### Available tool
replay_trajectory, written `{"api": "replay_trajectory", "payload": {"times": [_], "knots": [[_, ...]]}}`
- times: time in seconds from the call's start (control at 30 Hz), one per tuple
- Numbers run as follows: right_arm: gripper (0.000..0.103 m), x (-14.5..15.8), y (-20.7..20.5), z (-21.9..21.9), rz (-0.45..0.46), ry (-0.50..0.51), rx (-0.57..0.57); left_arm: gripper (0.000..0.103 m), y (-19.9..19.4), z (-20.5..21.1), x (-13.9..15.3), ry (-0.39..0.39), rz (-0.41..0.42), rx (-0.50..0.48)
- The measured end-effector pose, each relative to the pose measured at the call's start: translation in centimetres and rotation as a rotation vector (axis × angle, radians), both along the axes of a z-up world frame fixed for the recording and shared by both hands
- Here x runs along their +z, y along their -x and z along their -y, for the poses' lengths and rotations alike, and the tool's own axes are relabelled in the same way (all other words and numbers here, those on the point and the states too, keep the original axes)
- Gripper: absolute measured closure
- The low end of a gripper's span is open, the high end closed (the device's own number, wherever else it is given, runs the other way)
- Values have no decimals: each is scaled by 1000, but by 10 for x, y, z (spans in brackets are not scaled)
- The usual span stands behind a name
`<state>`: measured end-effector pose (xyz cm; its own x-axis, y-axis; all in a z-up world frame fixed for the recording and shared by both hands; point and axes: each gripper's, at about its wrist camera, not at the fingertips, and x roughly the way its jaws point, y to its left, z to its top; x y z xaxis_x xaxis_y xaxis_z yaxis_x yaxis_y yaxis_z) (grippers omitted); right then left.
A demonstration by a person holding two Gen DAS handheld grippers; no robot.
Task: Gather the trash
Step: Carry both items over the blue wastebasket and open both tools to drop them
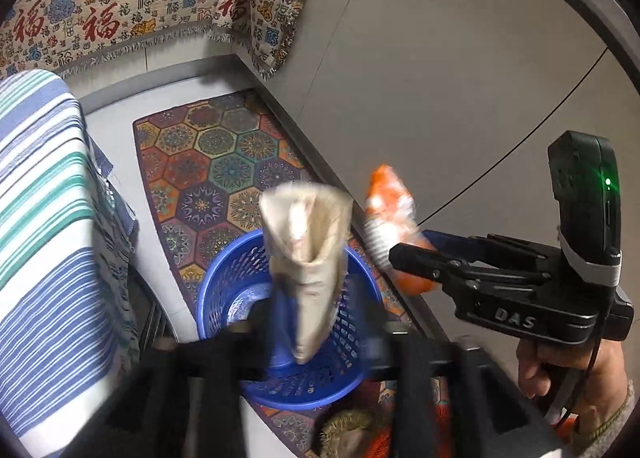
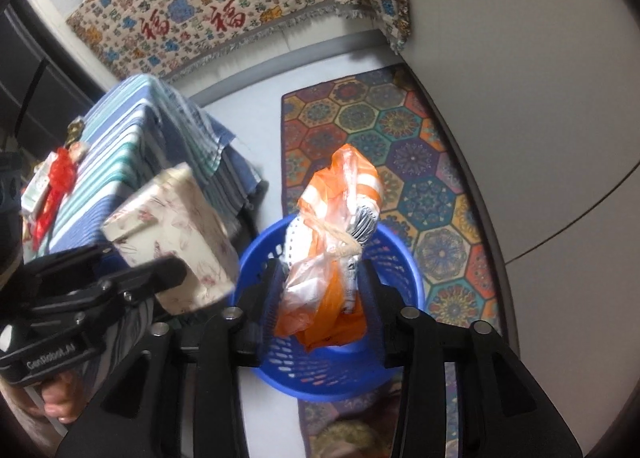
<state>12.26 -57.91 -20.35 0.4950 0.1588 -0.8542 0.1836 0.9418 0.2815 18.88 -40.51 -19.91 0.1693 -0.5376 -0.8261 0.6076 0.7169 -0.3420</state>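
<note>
Basket: blue perforated plastic wastebasket (image 2: 400, 258) stands on the floor, partly on the hexagon-patterned multicoloured rug (image 2: 420, 162), right below both tools.
Left hand-held gripper (image 1: 304, 342): fingers spread apart around the cream floral-print cardboard box (image 1: 306, 258); the box hangs blurred over the basket mouth, and I can't tell whether the pads still touch it.
Right hand-held gripper (image 2: 320, 298): black fingers (image 2: 272, 290) parted on either side of the orange-and-clear crumpled plastic bag (image 2: 332, 242), which sits above the basket opening; a strand of twine crosses the bag.
Contact on the bag: looks loose, gaps visible beside it, no firm squeeze showing.
Right hand (image 1: 576, 370): wrapped round the black handle, seen from the left wrist view.
Bench: striped blue, teal and white cloth (image 2: 132, 162) covers it, just left of the basket, with red wrapping (image 2: 56, 186) lying on top.
Backdrop: cream fringed throw with red characters (image 1: 132, 6).
</note>
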Motion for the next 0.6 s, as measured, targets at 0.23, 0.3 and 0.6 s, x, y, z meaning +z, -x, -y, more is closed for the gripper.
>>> {"api": "replay_trajectory", "payload": {"times": [0.23, 0.3, 0.6], "knots": [[34, 9, 7, 9, 35, 4, -38, 42, 0, -20, 16, 50, 30, 61], [28, 21, 10, 6, 69, 43, -46, 42, 7, -31, 30, 68, 62, 69], [9, 86, 17, -61, 288, 221, 7, 38, 69, -134, 76, 53, 224, 142]]}}
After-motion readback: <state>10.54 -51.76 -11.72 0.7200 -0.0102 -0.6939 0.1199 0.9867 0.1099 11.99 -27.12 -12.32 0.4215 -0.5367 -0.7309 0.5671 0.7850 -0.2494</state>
